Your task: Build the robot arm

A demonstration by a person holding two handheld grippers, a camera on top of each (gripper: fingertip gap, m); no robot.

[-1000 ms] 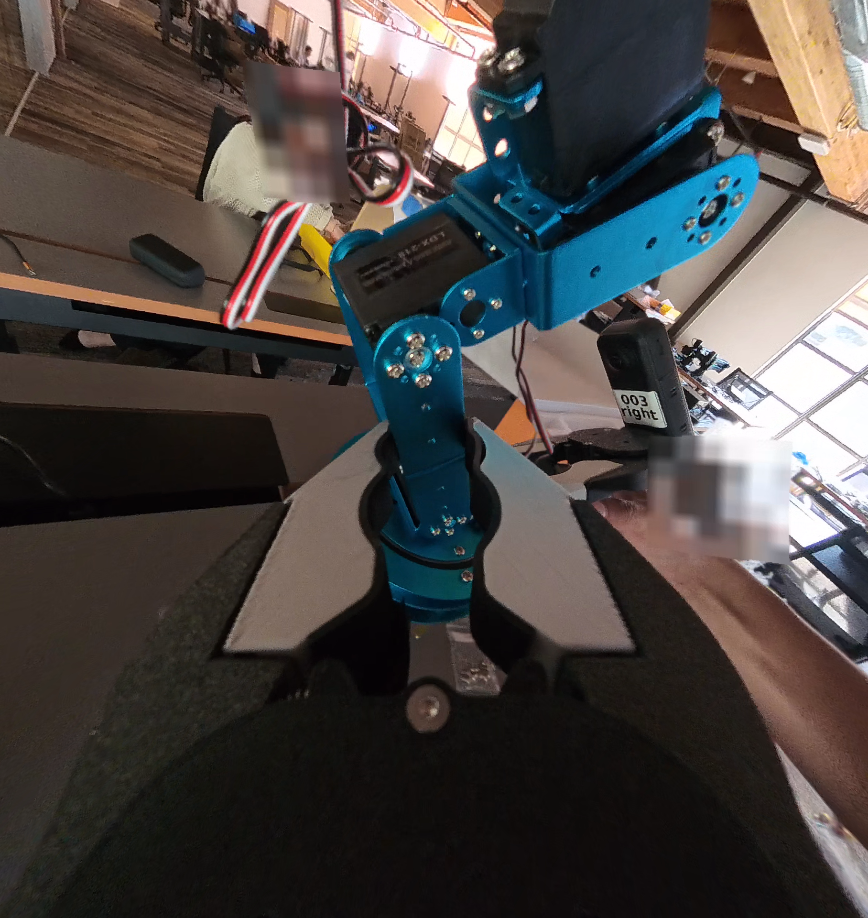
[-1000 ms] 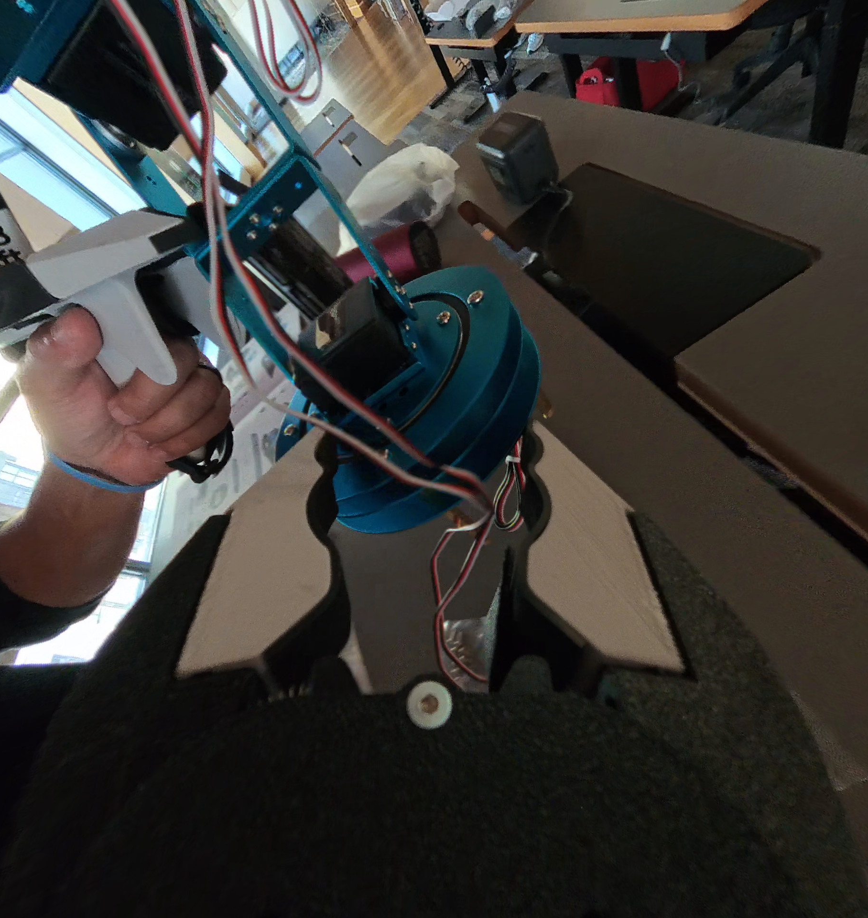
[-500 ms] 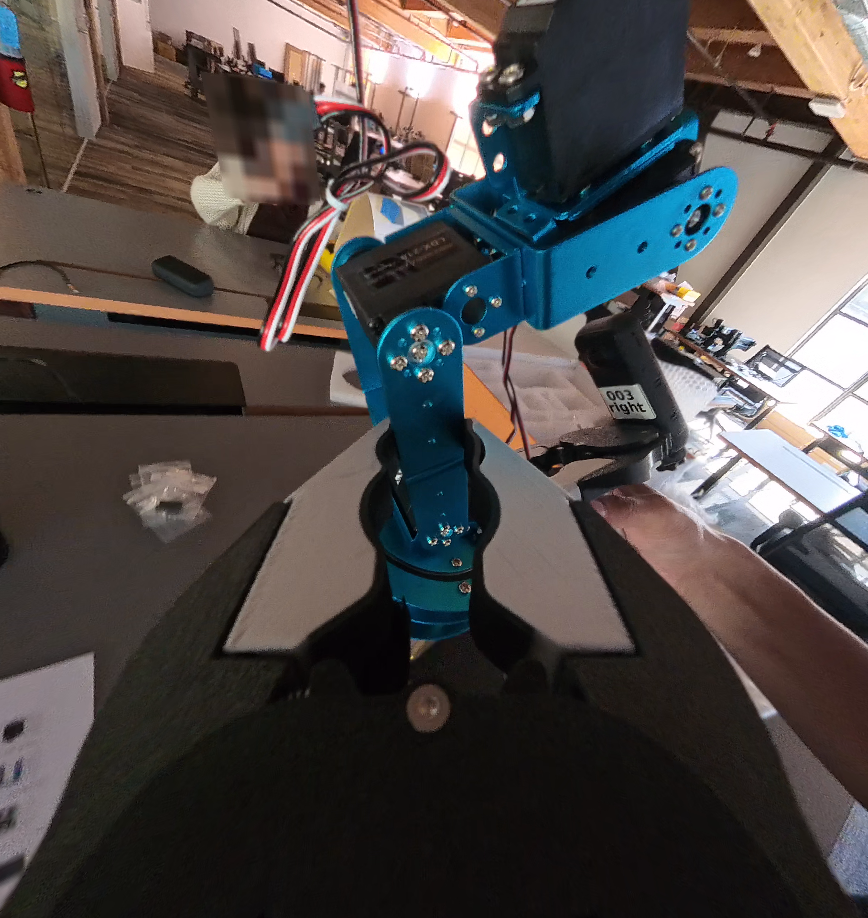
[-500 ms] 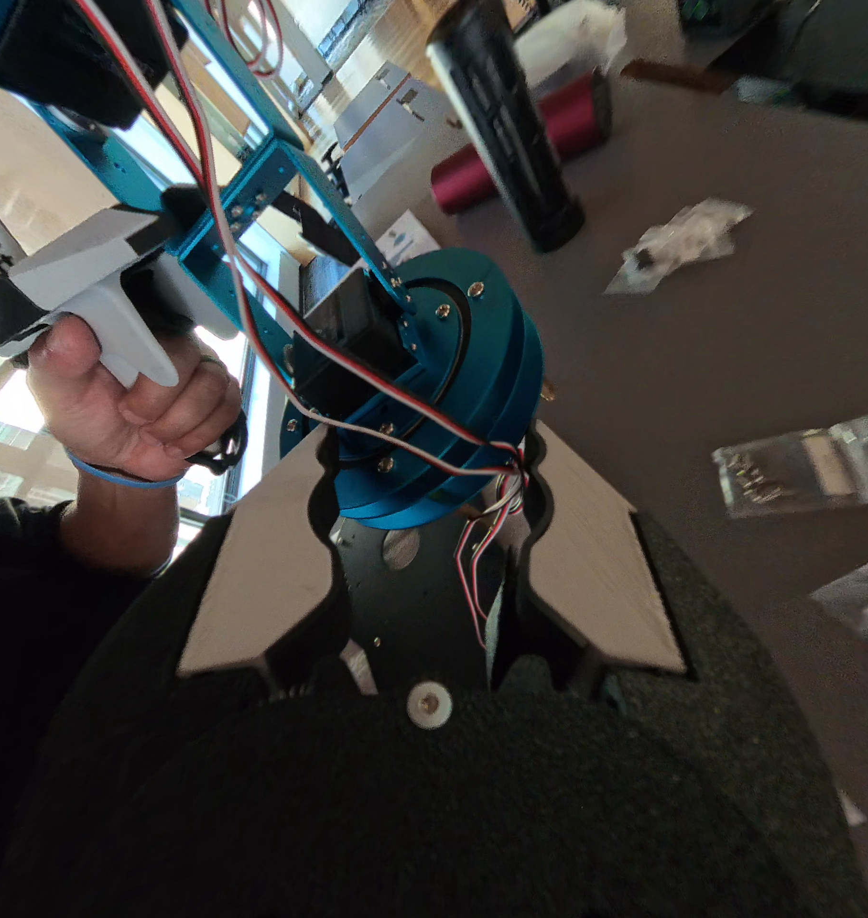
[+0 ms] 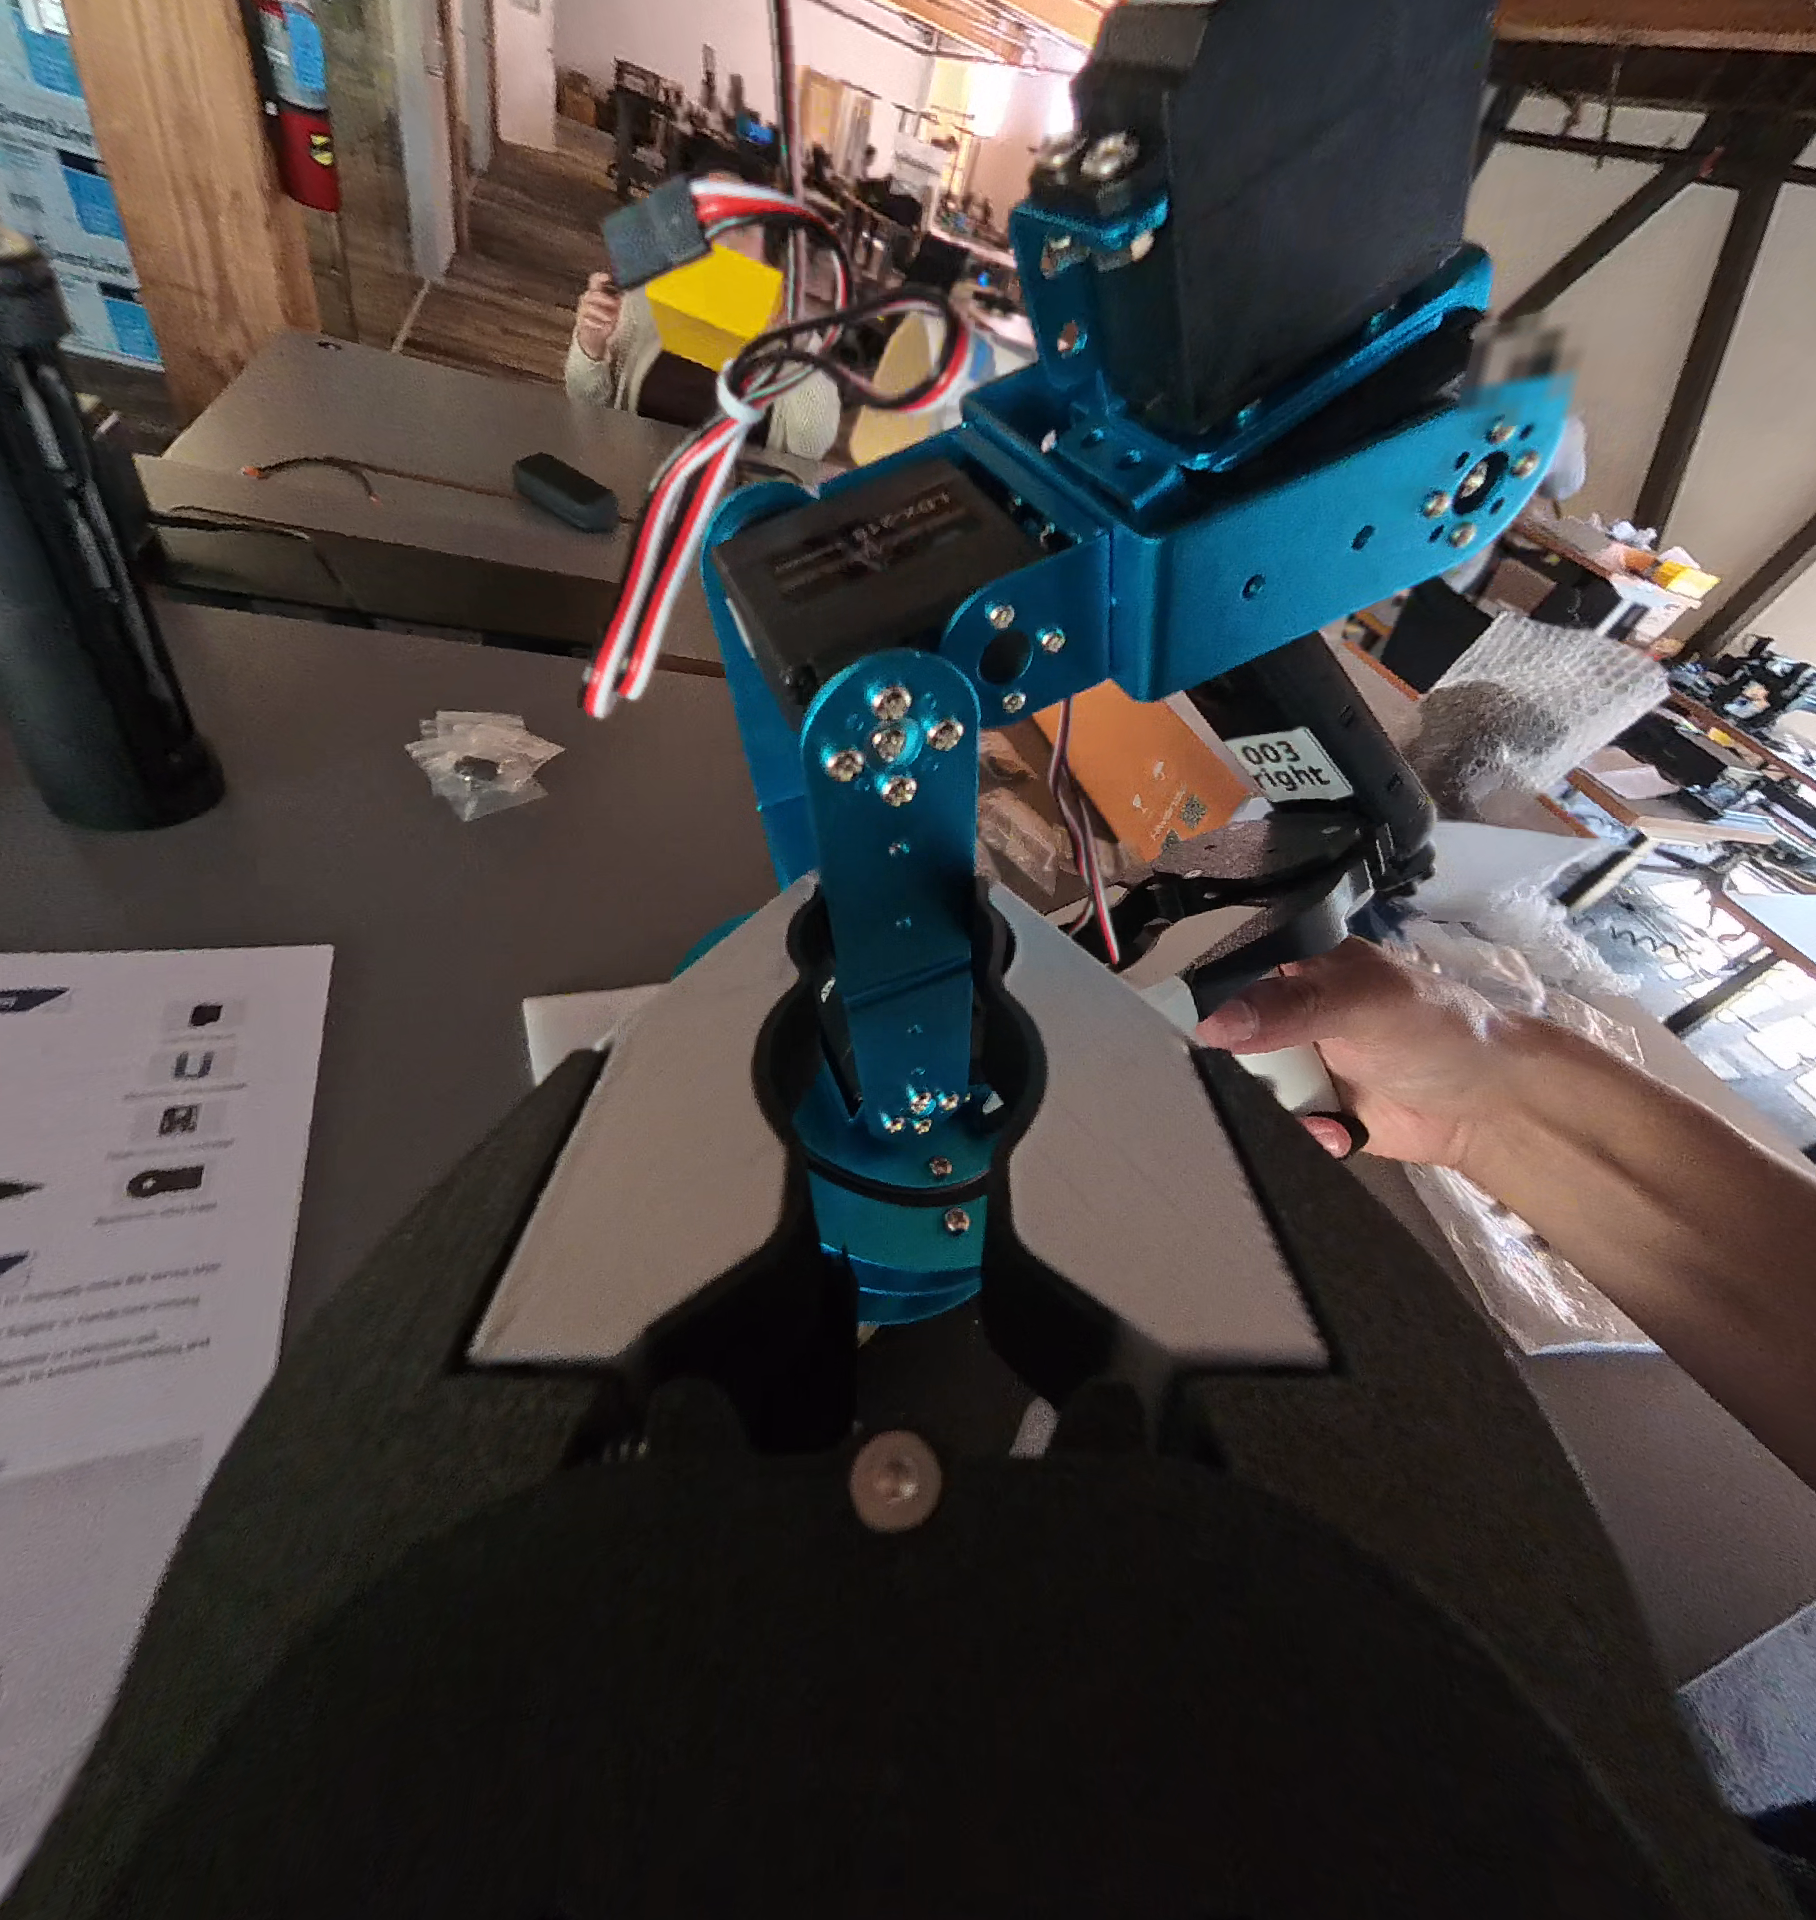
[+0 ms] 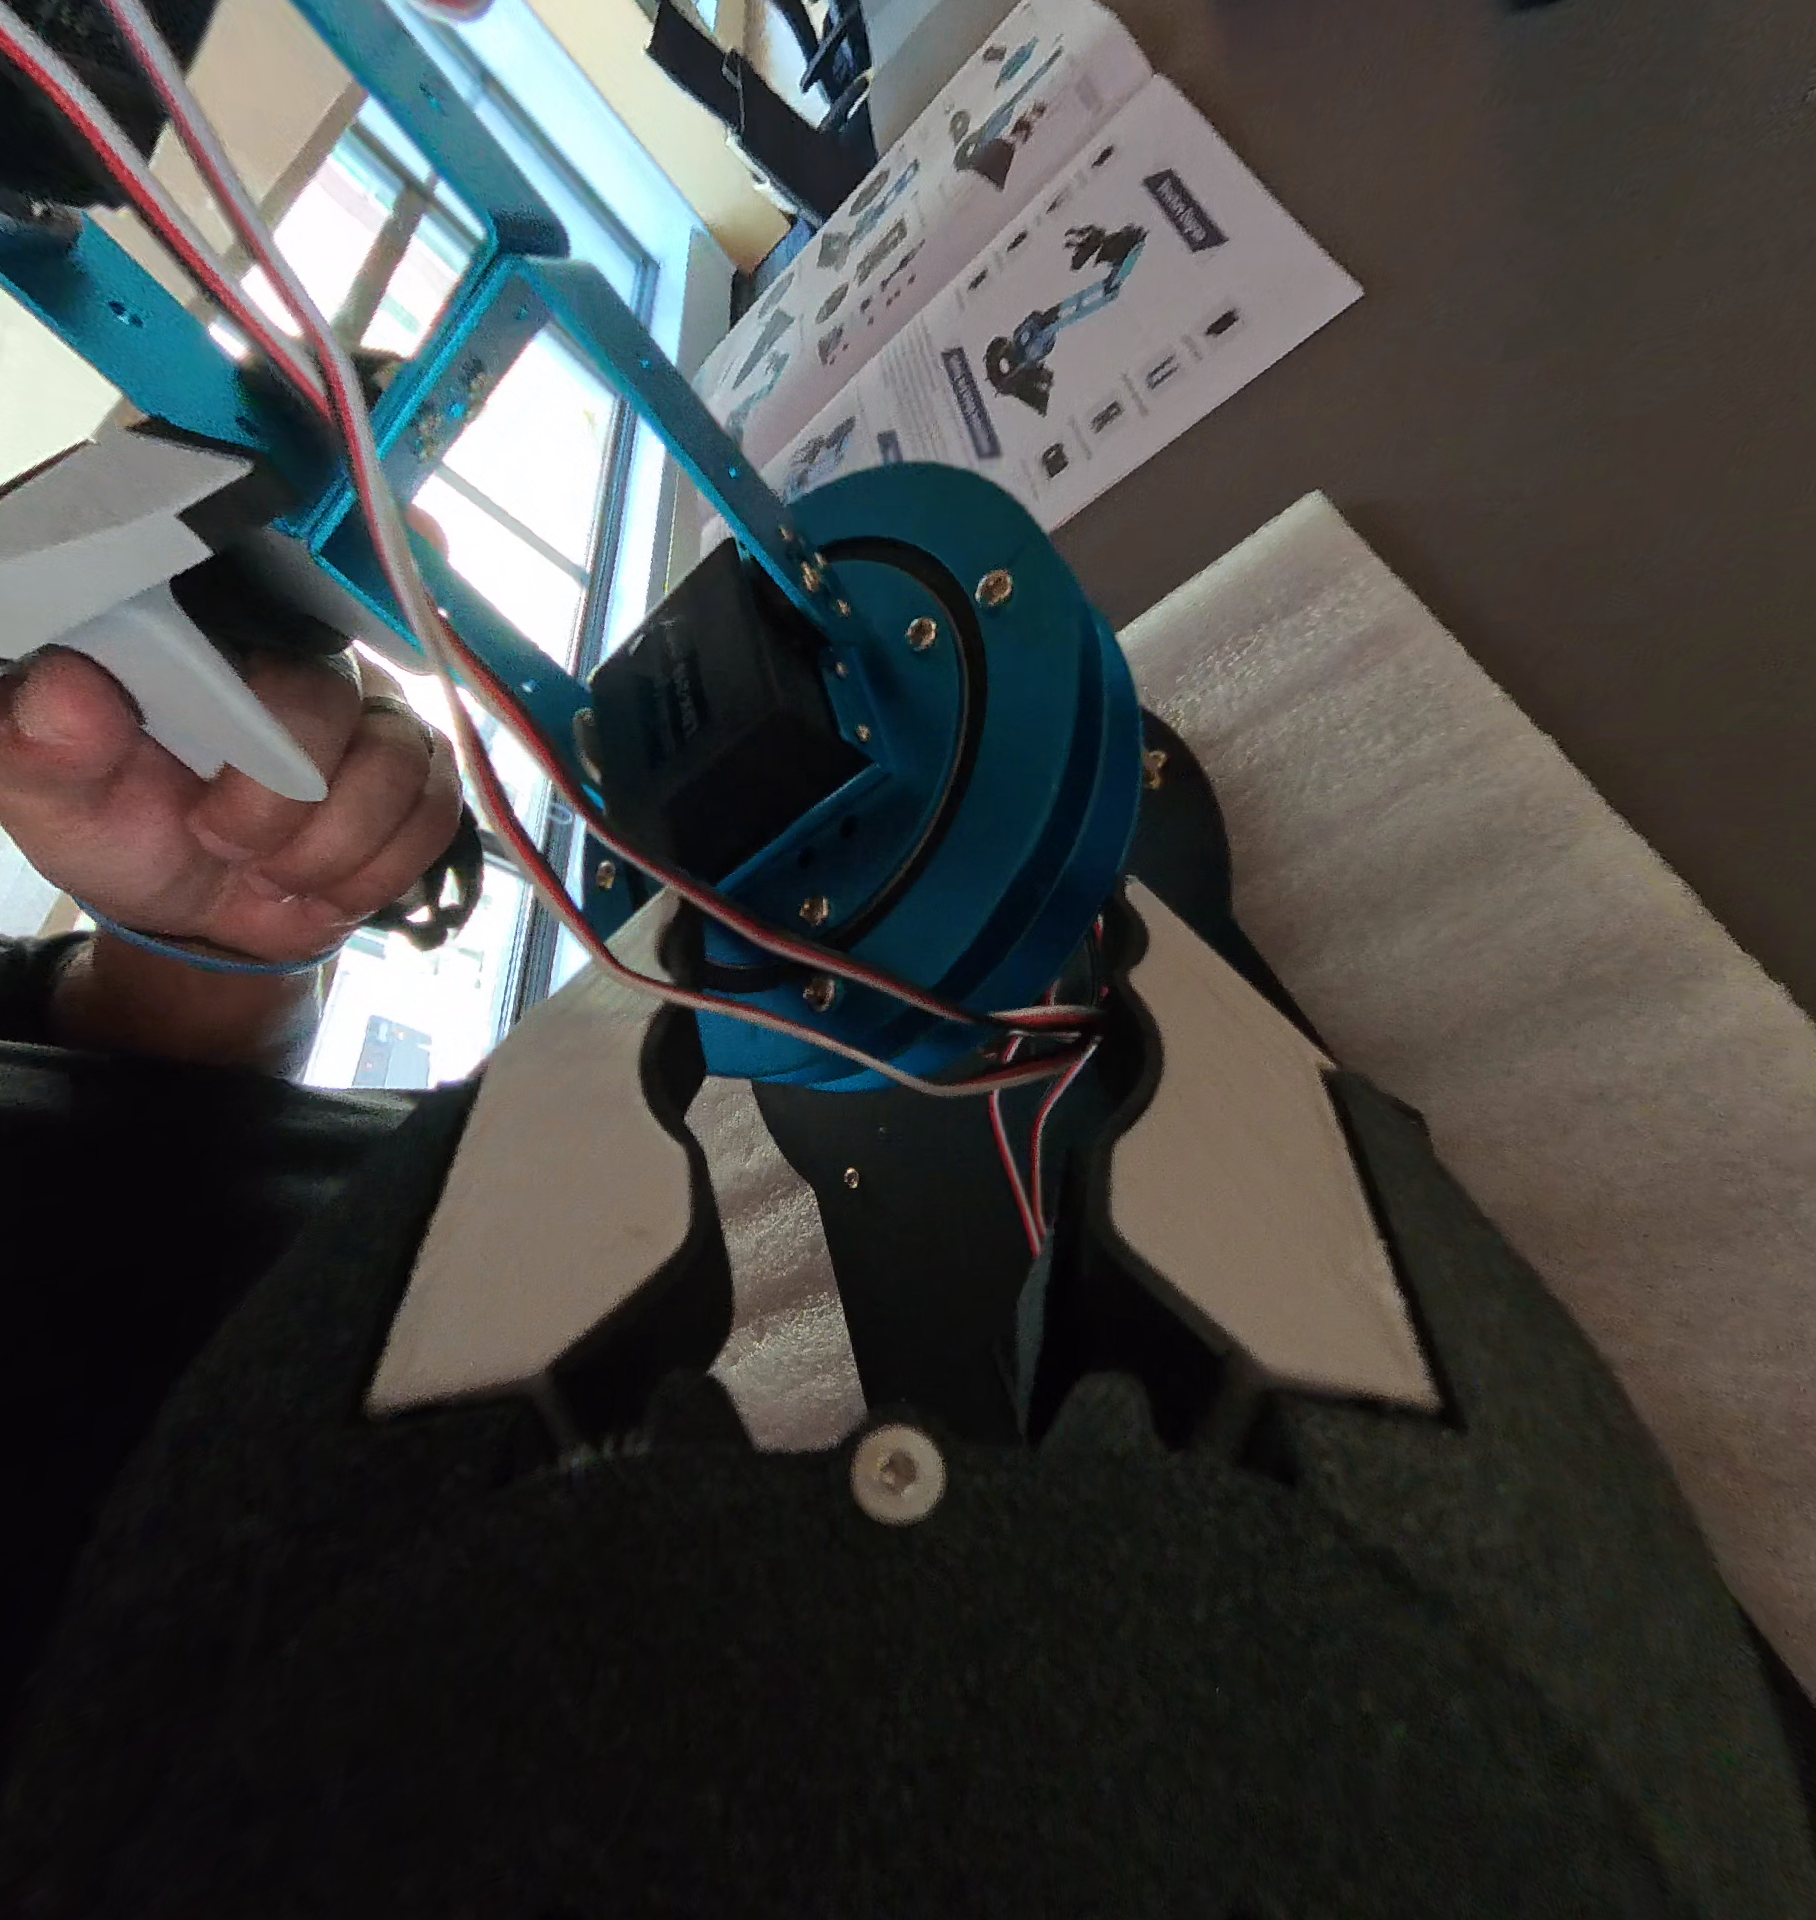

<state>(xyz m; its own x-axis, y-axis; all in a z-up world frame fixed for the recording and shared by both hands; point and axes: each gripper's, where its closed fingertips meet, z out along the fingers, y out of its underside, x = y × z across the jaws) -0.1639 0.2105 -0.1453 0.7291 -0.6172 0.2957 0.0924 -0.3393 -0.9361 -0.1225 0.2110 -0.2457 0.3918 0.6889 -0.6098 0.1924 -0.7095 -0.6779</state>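
Change: the black recessed panel has gone from both views; printed sheets and white foam now lie beneath.
Item: blue robot arm kit [image 5: 888, 935], held aloft over the grey table [image 5: 384, 862].
Left gripper [image 5: 899, 1039]: fingers closed on the arm's upright blue bracket.
Right gripper [image 6: 899, 1049]: fingers clamped about the round blue base [image 6: 945, 769], apparently gripping its black plate; servo wires [image 6: 530, 831] trail across.
Nearby: instruction sheet [image 5: 104, 1195], screw bag [image 5: 483, 758], foam sheet [image 6: 1506, 935], black tube [image 5: 42, 540].
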